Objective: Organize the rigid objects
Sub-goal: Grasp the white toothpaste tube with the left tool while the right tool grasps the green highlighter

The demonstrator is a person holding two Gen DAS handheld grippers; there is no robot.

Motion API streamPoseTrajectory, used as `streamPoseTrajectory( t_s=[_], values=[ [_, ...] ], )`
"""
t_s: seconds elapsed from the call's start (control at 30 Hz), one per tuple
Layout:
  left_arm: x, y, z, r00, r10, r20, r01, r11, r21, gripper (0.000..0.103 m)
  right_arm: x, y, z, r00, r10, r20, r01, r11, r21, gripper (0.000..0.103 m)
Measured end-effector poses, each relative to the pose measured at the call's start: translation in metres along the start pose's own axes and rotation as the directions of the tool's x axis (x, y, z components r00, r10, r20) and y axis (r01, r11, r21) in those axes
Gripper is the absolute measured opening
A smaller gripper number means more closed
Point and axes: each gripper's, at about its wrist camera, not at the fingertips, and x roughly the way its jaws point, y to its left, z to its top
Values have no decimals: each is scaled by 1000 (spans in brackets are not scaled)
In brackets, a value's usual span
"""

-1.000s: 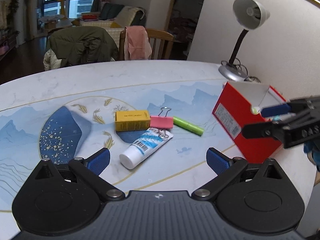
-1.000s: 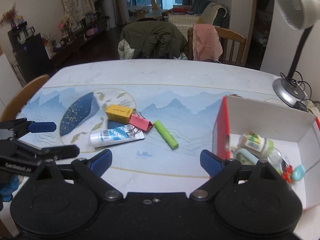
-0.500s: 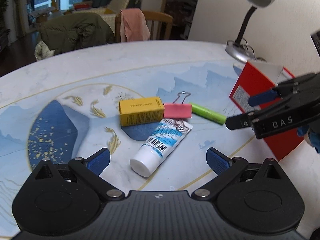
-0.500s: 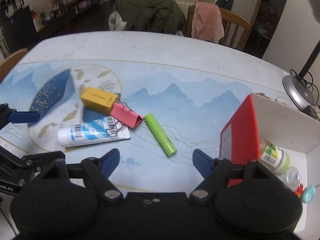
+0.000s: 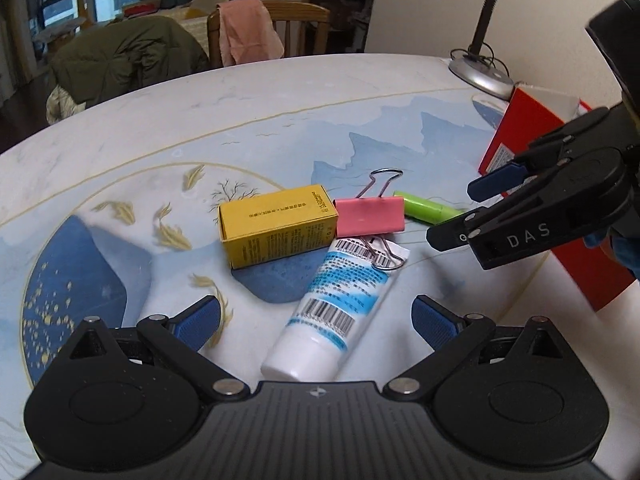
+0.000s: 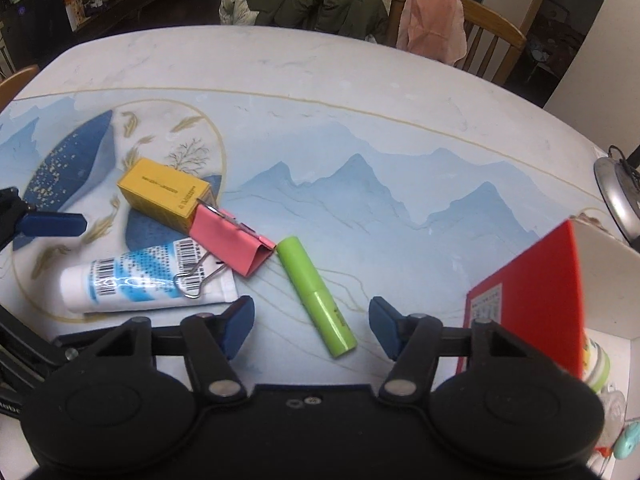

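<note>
**Both claws drop onto the clutter; right one lines up on the green tube**

Over the last second both claws have come down and forward toward the small pile on the tabletop point(image 6: 360, 92), so the items now fill much more of each view.

The right claw point(image 6: 311, 322) has gone from level with the red box point(image 6: 532, 292) to low over the green tube point(image 6: 316, 296). Its jaws are closing, narrower than a second ago. The tube's near end lies between the blue pads point(image 6: 240, 320), which do not yet press on it, so nothing is gripped.

The left claw point(image 5: 316, 322) hangs open and empty, as wide as before, over the cap end of the white tube point(image 5: 332, 312). That tube lies flat with the pink clip point(image 5: 370, 216) resting on its crimped end, one wire handle across it. The yellow carton point(image 5: 276, 228) touches the clip's other side. The green tube lies just beyond the clip, apart from the rest.

The red box stands open at the right edge, already holding a few small items. Four things are still out on the tabletop.

The shift suggests sorting has moved to the pick-up stage: the right claw looks committed to the green tube, the free-lying item nearest the box. The white tube is likely the left claw's target, though lifting it could drag the clip along.
</note>
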Motion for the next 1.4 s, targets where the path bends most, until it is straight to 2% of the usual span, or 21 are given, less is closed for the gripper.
streamPoseTrajectory(
  t_s=[0.17, 0.33, 0.4, 0.53, 0.6, 0.8, 0.9, 1.17, 1.4],
  values=[
    [6, -1, 2, 1000, -13, 5, 13, 1000, 18, 101, 9, -1, 0, 1000, 3, -13, -3, 1000, -7, 56],
    [11, -6, 3, 1000, -18, 2, 18, 999, 44, 88, 13, -2, 0, 1000, 19, -6, -19, 1000, -11, 48],
    [12, -8, 1, 1000, -18, 7, 18, 998, 57, 78, 13, -1, 0, 1000, 31, 0, -31, 999, -18, 41],
    [10, -13, 1, 1000, -19, 18, 17, 997, 77, 64, 12, -1, -1, 999, 49, 4, -49, 999, -10, 39],
    [9, -15, -1, 1000, -19, 22, 18, 996, 83, 53, 11, -1, -2, 998, 66, 4, -66, 998, -1, 31],
    [5, -20, -4, 1000, -8, 23, 6, 996, 84, 47, 8, 6, -7, 998, 69, 12, -69, 998, -3, 17],
    [2, -21, -6, 1000, 1, 15, -2, 998, 61, 43, 5, 7, -11, 998, 68, 18, -68, 997, 21, 15],
    [-13, -21, -20, 1000, -2, 9, 3, 999, -37, 39, -9, 7, -32, 997, 72, 26, -74, 990, 121, 14],
    [-34, -24, -37, 1000, -3, 17, 5, 994, -108, 39, -32, 13, -56, 992, 123, 28, -126, 977, 173, 14]
  ],
)
